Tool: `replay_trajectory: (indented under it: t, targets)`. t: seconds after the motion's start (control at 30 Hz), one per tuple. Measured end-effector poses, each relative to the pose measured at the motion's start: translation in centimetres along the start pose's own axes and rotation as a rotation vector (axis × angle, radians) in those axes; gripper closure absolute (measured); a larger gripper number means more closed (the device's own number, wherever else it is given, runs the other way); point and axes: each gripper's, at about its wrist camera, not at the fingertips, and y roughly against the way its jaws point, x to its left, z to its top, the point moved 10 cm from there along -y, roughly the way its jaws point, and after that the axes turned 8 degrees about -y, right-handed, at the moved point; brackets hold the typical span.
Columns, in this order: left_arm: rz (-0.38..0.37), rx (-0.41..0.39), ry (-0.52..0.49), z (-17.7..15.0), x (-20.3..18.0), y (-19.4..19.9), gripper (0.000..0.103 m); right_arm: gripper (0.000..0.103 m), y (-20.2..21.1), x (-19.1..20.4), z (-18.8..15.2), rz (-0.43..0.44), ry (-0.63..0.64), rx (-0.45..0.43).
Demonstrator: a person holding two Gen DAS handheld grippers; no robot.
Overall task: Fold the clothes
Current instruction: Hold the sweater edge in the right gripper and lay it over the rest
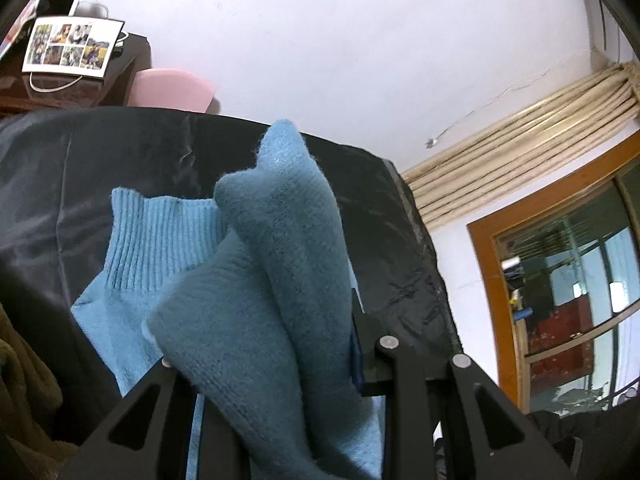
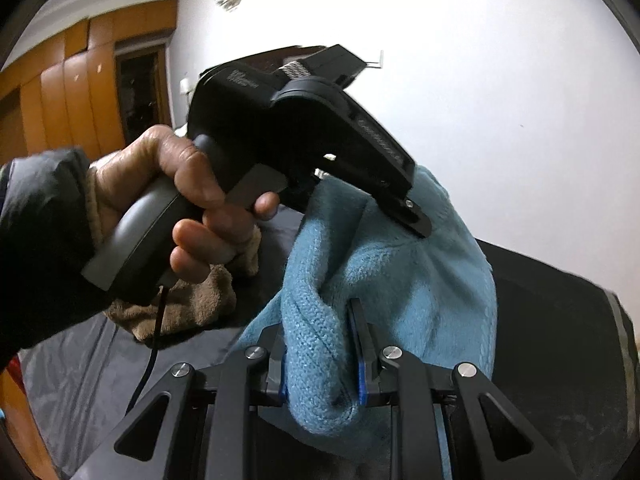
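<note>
A light blue knit sweater lies on a black sheet; its ribbed collar shows at the left. My left gripper is shut on a raised fold of the sweater. In the right wrist view my right gripper is shut on another bunched part of the sweater. The left gripper, held by a hand, clamps the same cloth just above it. Both hold the fabric lifted off the sheet.
A brown fleece garment lies on the sheet behind the hand, and shows at the left edge. A pink object and a photo sheet stand at the back. White wall, window at right.
</note>
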Motion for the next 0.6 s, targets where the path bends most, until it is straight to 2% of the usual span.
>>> replay_trajectory:
  t: [0.17,0.33,0.4,0.5,0.53,0.6]
  targets:
    - [-0.003,-0.018,0.088,-1.9,4.1,0.8,0.074,0.079,-2.7,2.4,-1.9,0.02,0.065,0.044]
    - [0.037,-0.012,0.128,-3.3,6.8,1.2,0.074,0.079,-4.7,3.1,-3.0,0.056,0.1,0.087]
    - [0.051,-0.005,0.141,-3.8,7.8,1.2,0.073,0.079,-5.1,4.7,-3.6,0.07,0.105,0.113]
    - [0.084,0.006,0.166,-4.5,9.5,1.1,0.066,0.079,-5.8,6.4,-4.6,0.082,0.116,0.152]
    - [0.101,0.01,0.164,-4.7,9.9,1.0,0.061,0.079,-6.2,6.7,-4.9,0.084,0.121,0.164]
    - [0.137,0.011,0.146,-4.8,10.4,0.8,0.056,0.079,-6.8,7.2,-5.6,0.087,0.128,0.189]
